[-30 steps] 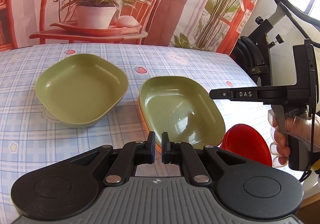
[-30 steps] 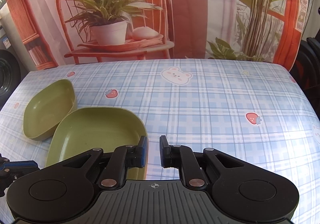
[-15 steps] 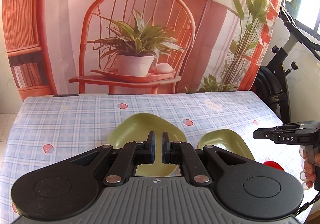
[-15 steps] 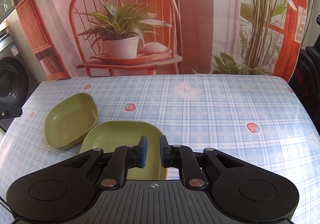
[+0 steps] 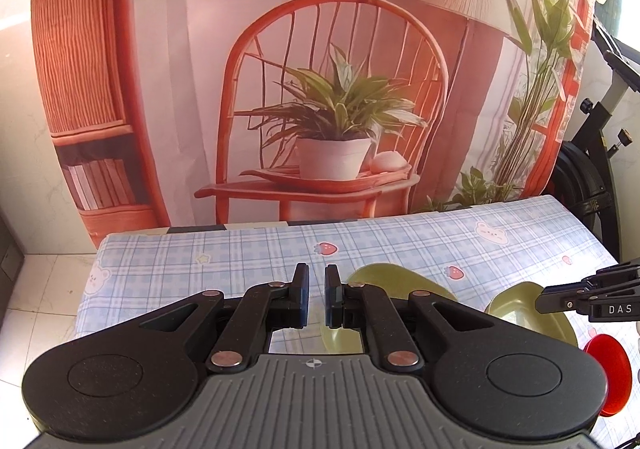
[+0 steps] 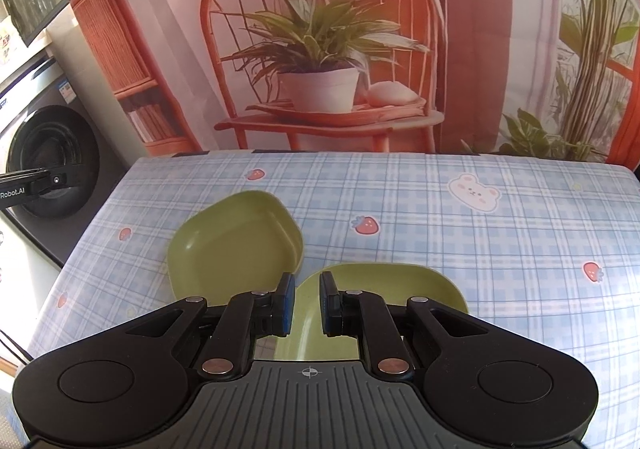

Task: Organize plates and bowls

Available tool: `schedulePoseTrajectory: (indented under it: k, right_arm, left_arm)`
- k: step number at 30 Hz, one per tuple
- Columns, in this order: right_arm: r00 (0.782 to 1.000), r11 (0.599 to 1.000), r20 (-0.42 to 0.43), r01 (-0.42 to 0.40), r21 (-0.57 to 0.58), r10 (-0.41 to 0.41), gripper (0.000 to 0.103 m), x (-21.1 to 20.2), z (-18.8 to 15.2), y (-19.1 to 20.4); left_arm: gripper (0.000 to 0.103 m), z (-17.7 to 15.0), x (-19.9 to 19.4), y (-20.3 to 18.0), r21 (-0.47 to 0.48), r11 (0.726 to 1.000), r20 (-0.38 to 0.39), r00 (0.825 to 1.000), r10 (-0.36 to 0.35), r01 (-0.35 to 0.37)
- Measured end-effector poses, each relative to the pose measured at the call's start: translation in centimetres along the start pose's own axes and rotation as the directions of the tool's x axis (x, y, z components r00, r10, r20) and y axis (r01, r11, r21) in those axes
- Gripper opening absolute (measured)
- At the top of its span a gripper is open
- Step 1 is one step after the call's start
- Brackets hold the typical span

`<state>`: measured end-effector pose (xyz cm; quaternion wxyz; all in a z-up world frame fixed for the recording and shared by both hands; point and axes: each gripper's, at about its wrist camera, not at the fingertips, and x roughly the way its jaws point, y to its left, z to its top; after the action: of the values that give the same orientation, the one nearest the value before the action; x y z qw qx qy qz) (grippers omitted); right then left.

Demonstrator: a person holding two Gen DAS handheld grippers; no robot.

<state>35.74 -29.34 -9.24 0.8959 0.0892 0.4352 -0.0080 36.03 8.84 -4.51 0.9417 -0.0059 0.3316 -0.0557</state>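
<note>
My left gripper (image 5: 316, 297) is shut with nothing between its fingers and hangs above the near left part of the table. Past its right finger lies a green dish (image 5: 400, 277), with a second green dish (image 5: 516, 301) further right and a red plate (image 5: 612, 361) at the edge. My right gripper (image 6: 307, 301) is also shut and empty, held above the near rim of a green plate (image 6: 400, 285). A deeper green bowl (image 6: 232, 245) sits just behind and left of that plate. Each gripper shows at the edge of the other's view.
The table carries a blue checked cloth (image 6: 460, 233) with strawberries and bears. A printed backdrop of a chair and plant hangs behind it. A washing machine (image 6: 52, 165) stands at the left, and black exercise gear (image 5: 592, 177) at the right.
Both grippers have risen and drawn back from the dishes, which now look smaller and lower in the frames. The left view has swung left. Both stay shut and empty.
</note>
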Motion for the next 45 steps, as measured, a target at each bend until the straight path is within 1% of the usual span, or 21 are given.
schedulePoseTrajectory:
  k: [3, 5, 7, 9, 10, 13, 16, 22, 28, 30, 31, 33, 36, 38, 41, 45]
  right_arm:
    - [0.999, 1.000, -0.032, 0.008, -0.001, -0.008, 0.013, 2.0, 0.5, 0.8]
    - [0.999, 1.000, -0.047, 0.012, 0.009, -0.012, 0.013, 3.2, 1.1, 1.1]
    - [0.998, 1.000, -0.054, 0.020, 0.011, -0.019, 0.013, 4.4, 1.9, 1.2]
    - [0.998, 0.999, -0.060, 0.027, 0.025, -0.026, 0.013, 5.5, 2.6, 1.1]
    - [0.997, 0.999, -0.069, 0.024, 0.034, -0.022, 0.013, 6.0, 2.8, 1.0]
    - [0.994, 0.998, -0.105, 0.035, 0.058, -0.029, 0.013, 8.1, 3.3, 0.8]
    - [0.991, 0.996, -0.123, 0.054, 0.067, -0.046, 0.013, 9.6, 3.7, 0.8]
    - [0.987, 0.995, -0.153, 0.070, 0.072, -0.059, 0.013, 11.7, 3.9, 0.8]
    - [0.982, 0.995, -0.179, 0.072, 0.064, -0.060, 0.013, 12.7, 3.6, 1.2]
    - [0.980, 0.995, -0.188, 0.074, 0.064, -0.061, 0.013, 12.8, 3.4, 1.2]
    - [0.980, 0.995, -0.190, 0.074, 0.065, -0.060, 0.013, 12.9, 3.4, 1.2]
    - [0.979, 0.995, -0.195, 0.074, 0.067, -0.060, 0.013, 12.9, 3.3, 1.2]
    - [0.978, 0.995, -0.199, 0.071, 0.072, -0.056, 0.010, 12.9, 3.1, 1.1]
    - [0.978, 0.995, -0.200, 0.072, 0.075, -0.056, 0.008, 12.8, 3.0, 1.1]
    - [0.980, 0.995, -0.191, 0.073, 0.065, -0.060, 0.008, 12.1, 3.1, 1.6]
    - [0.986, 0.997, -0.160, 0.048, 0.067, -0.036, 0.008, 10.7, 3.5, 1.8]
  left_arm:
    - [0.009, -1.3, 2.4, 0.3, -0.043, 0.998, -0.040, 0.998, -0.044, 0.042]
    - [0.015, -2.0, 3.8, 0.3, -0.069, 0.996, -0.053, 0.997, -0.059, 0.055]
    - [0.027, -2.3, 4.8, 0.3, -0.070, 0.995, -0.057, 0.996, -0.071, 0.067]
    - [0.034, -2.6, 5.7, 0.3, -0.067, 0.995, -0.059, 0.995, -0.076, 0.072]
    - [0.034, -2.7, 6.2, 0.4, -0.066, 0.995, -0.063, 0.995, -0.079, 0.075]
    - [0.034, -3.0, 7.6, 0.8, -0.074, 0.995, -0.083, 0.994, -0.073, 0.067]
    - [0.034, -3.2, 8.6, 1.3, -0.088, 0.994, -0.096, 0.993, -0.074, 0.066]
    - [0.034, -3.8, 9.7, 1.2, -0.086, 0.993, -0.113, 0.989, -0.091, 0.082]
    - [0.033, -4.6, 10.5, 1.4, -0.097, 0.992, -0.139, 0.986, -0.091, 0.078]
    - [0.030, -4.9, 10.7, 1.3, -0.093, 0.993, -0.163, 0.983, -0.083, 0.069]
    - [0.024, -5.0, 10.8, 1.3, -0.090, 0.994, -0.175, 0.981, -0.084, 0.069]
    - [0.016, -5.2, 10.8, 1.2, -0.078, 0.994, -0.191, 0.977, -0.093, 0.079]
    - [0.012, -5.5, 10.5, 1.0, -0.060, 0.995, -0.183, 0.980, -0.083, 0.074]
    - [0.012, -5.5, 10.3, 0.9, -0.058, 0.996, -0.180, 0.980, -0.081, 0.072]
    - [0.010, -5.2, 9.6, 0.9, -0.047, 0.997, -0.175, 0.982, -0.074, 0.066]
    - [0.010, -4.2, 8.2, 1.0, -0.043, 0.997, -0.154, 0.985, -0.072, 0.066]
